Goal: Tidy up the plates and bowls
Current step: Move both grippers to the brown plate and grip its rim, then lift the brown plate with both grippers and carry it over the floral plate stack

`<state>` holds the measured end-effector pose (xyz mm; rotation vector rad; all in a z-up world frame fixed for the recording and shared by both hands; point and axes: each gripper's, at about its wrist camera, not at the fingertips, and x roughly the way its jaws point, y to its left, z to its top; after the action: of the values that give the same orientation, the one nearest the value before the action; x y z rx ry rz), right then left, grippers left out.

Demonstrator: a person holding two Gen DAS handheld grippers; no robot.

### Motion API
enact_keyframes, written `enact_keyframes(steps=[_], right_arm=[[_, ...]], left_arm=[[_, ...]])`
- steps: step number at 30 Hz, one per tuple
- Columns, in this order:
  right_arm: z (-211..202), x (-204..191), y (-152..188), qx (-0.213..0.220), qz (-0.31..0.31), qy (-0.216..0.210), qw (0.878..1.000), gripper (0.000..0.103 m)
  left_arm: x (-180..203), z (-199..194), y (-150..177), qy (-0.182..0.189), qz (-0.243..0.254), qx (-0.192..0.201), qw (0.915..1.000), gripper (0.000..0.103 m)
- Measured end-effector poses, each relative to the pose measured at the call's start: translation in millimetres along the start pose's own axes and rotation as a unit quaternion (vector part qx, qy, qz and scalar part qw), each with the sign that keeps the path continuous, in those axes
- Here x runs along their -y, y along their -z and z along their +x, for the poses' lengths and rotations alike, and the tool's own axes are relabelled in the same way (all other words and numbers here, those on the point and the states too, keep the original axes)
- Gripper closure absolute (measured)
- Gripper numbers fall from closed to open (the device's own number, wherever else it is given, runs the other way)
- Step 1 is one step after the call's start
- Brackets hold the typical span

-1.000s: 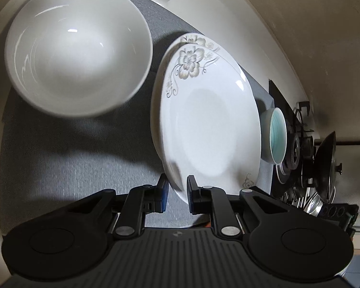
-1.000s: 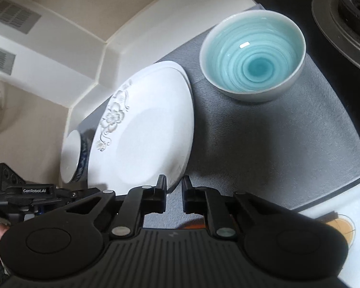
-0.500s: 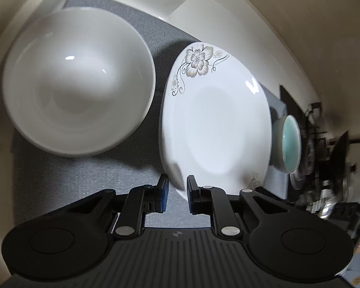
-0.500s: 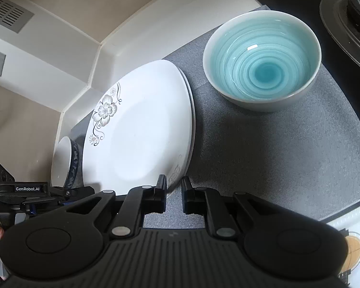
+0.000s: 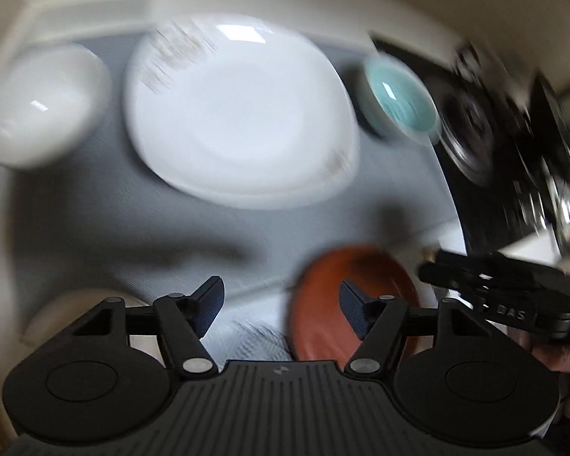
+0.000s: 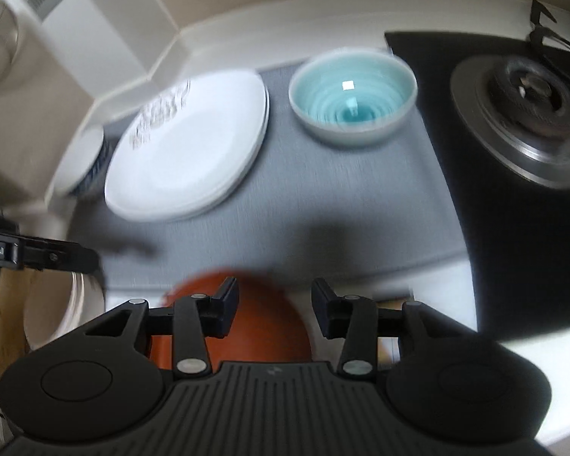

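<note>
Motion blurs both views. A stack of white flowered plates lies on the grey mat. A white bowl stands to its left and a teal bowl to its right. An orange-brown dish sits at the mat's near edge, under both grippers. My left gripper is opening, with nothing between its pads. My right gripper is opening too and grips nothing. Each gripper shows in the other's view: the right gripper and the left gripper.
A black stove with a burner lies to the right of the mat. A cream dish sits at the lower left. The white counter ledge and wall run behind the dishes.
Both grippers have drawn back from the plate stack's near rim and risen, and their jaws have gone from nearly shut to apart. The orange-brown dish has come into view.
</note>
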<state>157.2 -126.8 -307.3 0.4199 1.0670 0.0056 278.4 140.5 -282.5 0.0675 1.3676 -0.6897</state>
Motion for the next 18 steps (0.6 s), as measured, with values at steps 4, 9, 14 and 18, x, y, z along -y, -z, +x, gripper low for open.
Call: enact_keyframes(steps=[4,9,14,18], right_arm=[[2,1,23,-0.021,-0.007,0.017,1.000,0.056],[7,5,40,-0.039,0.005,0.015,0.999,0.056],[13,7,50,-0.047,0.006,0.019,0.999,0.072],[17,11,52,-0.047,0.018,0.021,0.999,0.086]], left_arm=[[3,36,10,0.007,-0.009,-0.052,0.9986,0.057],[-8,64,18,0.022,-0.032,-0.101,0.9942,0.068],[-2,68,19,0.014,-0.010,-0.097,0.9952,0.085],[6,68,19,0.008,-0.001,-0.094,0.9956,0.095]])
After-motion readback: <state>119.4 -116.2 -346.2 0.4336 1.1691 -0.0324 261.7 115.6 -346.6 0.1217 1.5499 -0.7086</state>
